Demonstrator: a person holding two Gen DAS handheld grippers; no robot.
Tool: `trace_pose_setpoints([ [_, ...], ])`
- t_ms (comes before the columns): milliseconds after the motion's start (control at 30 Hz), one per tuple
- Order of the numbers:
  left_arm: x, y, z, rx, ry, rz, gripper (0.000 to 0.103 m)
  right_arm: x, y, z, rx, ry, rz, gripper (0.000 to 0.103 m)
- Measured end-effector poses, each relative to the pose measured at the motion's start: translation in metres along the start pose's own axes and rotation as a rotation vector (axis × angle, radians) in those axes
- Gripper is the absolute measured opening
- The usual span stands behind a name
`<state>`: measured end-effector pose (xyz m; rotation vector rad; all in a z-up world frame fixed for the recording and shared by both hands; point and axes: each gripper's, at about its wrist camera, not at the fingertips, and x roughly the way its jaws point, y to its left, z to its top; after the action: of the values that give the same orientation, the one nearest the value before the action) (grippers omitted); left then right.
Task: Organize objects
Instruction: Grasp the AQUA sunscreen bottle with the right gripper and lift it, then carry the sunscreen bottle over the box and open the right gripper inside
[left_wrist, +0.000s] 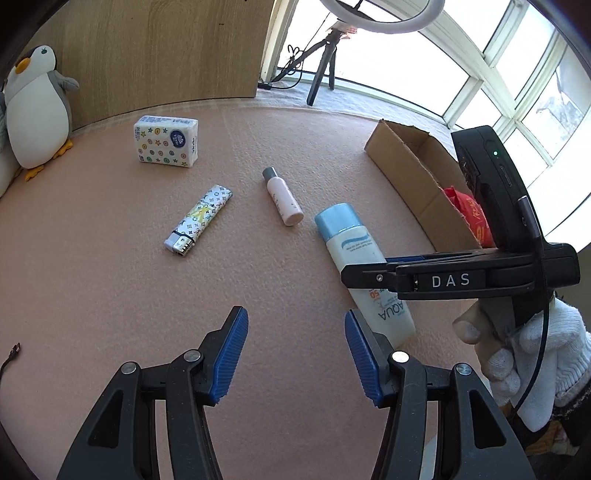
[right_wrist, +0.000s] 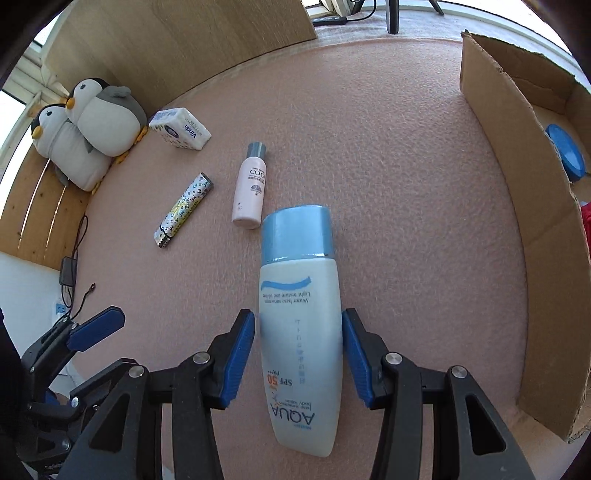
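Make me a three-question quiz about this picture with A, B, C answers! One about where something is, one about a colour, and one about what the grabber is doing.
1. Where is the sunscreen bottle?
A. Inside the cardboard box
B. Lying on the pink mat between the right gripper's fingers
C. On top of the penguins

2. What colour is the sunscreen bottle's cap?
A. Light blue
B. Red
C. Green

3. What is the left gripper doing?
A. Squeezing the lighter
B. Holding the tissue pack
C. Open, holding nothing

Answers:
1 B: the right gripper has a finger on each side of the bottle on the mat.
2 A: the cap is light blue.
3 C: only bare mat shows between its spread fingers.
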<state>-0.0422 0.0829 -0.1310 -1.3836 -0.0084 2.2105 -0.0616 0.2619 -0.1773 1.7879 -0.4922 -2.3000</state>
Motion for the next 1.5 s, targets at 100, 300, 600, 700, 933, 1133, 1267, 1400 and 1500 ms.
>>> trace_pose_setpoints([
  [100, 0.008, -0.01, -0.002, 0.008, 0.021, -0.026, 0.058, -0.003, 0.0, -0.003, -0.008, 0.022, 0.038, 0.048],
  [300, 0.038, -0.027, 0.007, -0.009, 0.054, -0.094, 0.059, -0.015, -0.01, -0.002, 0.003, -0.003, 0.075, 0.048],
  [600, 0.071, -0.046, 0.025, -0.01, 0.078, -0.121, 0.059, -0.013, -0.016, 0.008, -0.036, 0.02, 0.096, 0.047],
  [700, 0.077, -0.05, 0.027, -0.009, 0.089, -0.117, 0.059, -0.013, -0.017, 0.009, -0.05, 0.025, 0.092, 0.046],
  [933, 0.087, -0.048, 0.029, -0.037, 0.098, -0.118, 0.058, -0.009, -0.019, 0.009, -0.06, 0.045, 0.11, 0.042],
  [1133, 0.086, -0.045, 0.03, -0.05, 0.092, -0.113, 0.054, -0.007, -0.017, 0.011, -0.066, 0.056, 0.128, 0.039],
  [1267, 0.085, -0.042, 0.03, -0.066, 0.089, -0.114, 0.052, -0.007, -0.019, 0.011, -0.058, 0.058, 0.137, 0.039],
  [1400, 0.085, -0.045, 0.03, -0.068, 0.086, -0.107, 0.052, -0.007, -0.02, 0.01, -0.051, 0.051, 0.134, 0.039],
  [1500, 0.082, -0.05, 0.033, -0.071, 0.074, -0.106, 0.05, -0.01, -0.022, 0.009, -0.037, 0.044, 0.139, 0.038],
])
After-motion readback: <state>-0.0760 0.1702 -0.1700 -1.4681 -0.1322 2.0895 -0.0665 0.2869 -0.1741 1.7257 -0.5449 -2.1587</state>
